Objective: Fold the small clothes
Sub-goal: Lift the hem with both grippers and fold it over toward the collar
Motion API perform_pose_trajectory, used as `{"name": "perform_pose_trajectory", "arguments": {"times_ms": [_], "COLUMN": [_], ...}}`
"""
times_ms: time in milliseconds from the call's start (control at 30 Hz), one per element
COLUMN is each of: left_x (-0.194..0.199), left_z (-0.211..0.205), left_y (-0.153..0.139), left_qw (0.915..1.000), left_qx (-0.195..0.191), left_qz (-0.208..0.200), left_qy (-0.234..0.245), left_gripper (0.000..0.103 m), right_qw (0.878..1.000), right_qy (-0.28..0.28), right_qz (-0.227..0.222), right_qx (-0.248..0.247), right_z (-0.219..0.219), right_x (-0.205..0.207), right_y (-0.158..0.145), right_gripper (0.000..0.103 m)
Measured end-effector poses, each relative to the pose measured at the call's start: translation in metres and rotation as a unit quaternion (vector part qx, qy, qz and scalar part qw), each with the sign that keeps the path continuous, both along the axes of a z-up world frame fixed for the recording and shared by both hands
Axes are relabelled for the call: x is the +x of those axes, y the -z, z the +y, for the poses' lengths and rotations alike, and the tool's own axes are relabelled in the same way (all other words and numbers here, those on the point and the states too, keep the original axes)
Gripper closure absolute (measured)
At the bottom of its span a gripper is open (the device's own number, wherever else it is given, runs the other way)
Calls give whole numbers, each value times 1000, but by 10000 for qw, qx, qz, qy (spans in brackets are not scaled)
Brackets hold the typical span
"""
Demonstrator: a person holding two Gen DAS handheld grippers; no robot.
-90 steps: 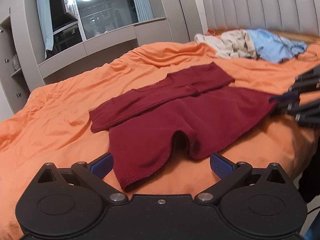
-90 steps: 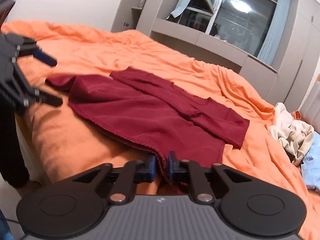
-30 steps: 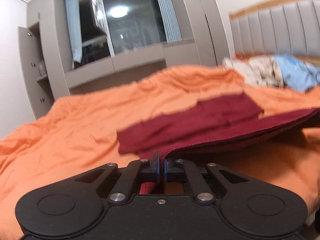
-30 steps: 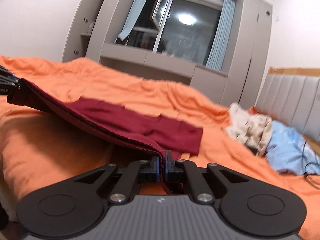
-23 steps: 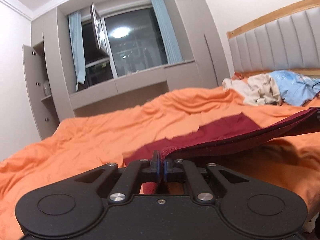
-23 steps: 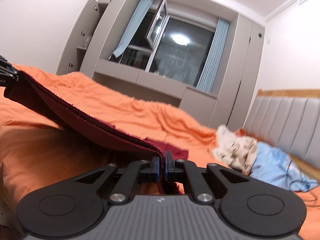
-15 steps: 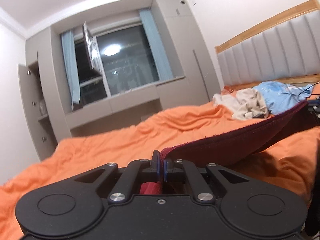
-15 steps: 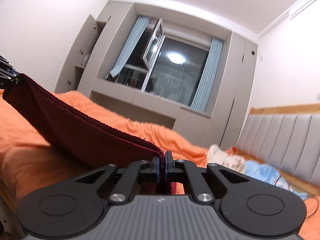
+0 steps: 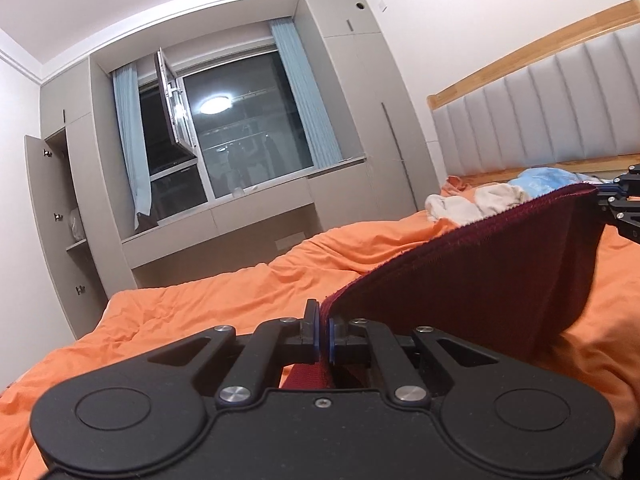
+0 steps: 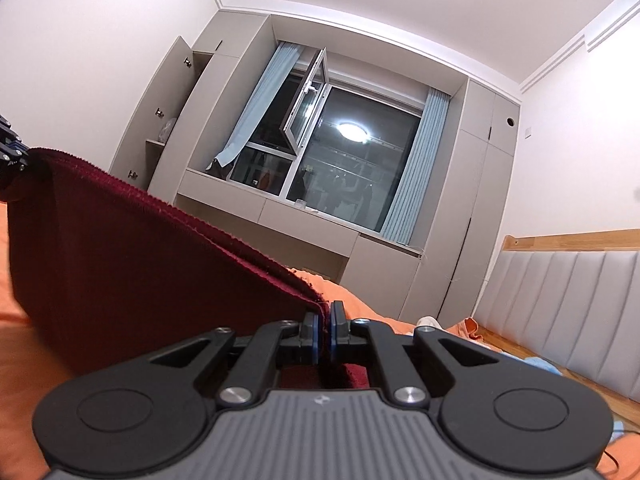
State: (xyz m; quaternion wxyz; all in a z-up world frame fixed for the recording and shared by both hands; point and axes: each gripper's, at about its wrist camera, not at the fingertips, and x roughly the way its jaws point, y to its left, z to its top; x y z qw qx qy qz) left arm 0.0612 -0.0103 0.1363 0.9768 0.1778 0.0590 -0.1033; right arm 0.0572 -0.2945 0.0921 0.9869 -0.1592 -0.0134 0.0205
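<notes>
**Left wrist view: dark red garment strung up between two clamped grippers**

And here it is from the left wrist: the left gripper [image 9: 324, 330] has its blue pads pinched tight on one corner of the dark red garment [image 9: 472, 280], with a little tail of cloth hanging below the jaws. The hemmed edge runs up and away to the right, straight to the right gripper [image 9: 610, 194] at the far edge of the picture, which grips the other corner. The cloth hangs between them like a sagging curtain, above the orange bedspread [image 9: 200, 304].

Over to the right wrist, and it is the mirror of that. The right gripper [image 10: 324, 334] is closed on its corner, red fabric squeezed between the pads and bunched just beneath. The hem climbs off to the left, up to the left gripper [image 10: 12, 152], barely peeking in at the frame's edge. The garment [image 10: 140, 272] fills the lower left of this view.

Behind it all: a pile of clothes [image 9: 480, 204], cream and light blue, lies on the bed near the padded headboard [image 9: 540, 120]. A dark window [image 10: 340, 160] with one pane swung open sits in the grey cabinets across the room.
</notes>
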Motion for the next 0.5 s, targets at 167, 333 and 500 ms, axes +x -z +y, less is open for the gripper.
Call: {"name": "perform_pose_trajectory", "arguments": {"times_ms": [167,333,500], "left_x": [71,143,219], "left_z": [-5,-4,7], "left_y": [-2,5,27], "left_qw": [9998,9984,9929], "left_qx": [5,-80,-402], "left_qz": [92,398,942], "left_qy": [-175,-387,-609], "left_gripper": [98,98,98], "right_qw": [9998,9983,9925], "right_qy": [29,-270,-575], "right_qz": [141,514,1056], "right_qx": [-149,-32,224], "right_z": [2,1,-8], "right_x": [73,147,219], "right_y": [1,10,25], "right_gripper": [97,97,97]}}
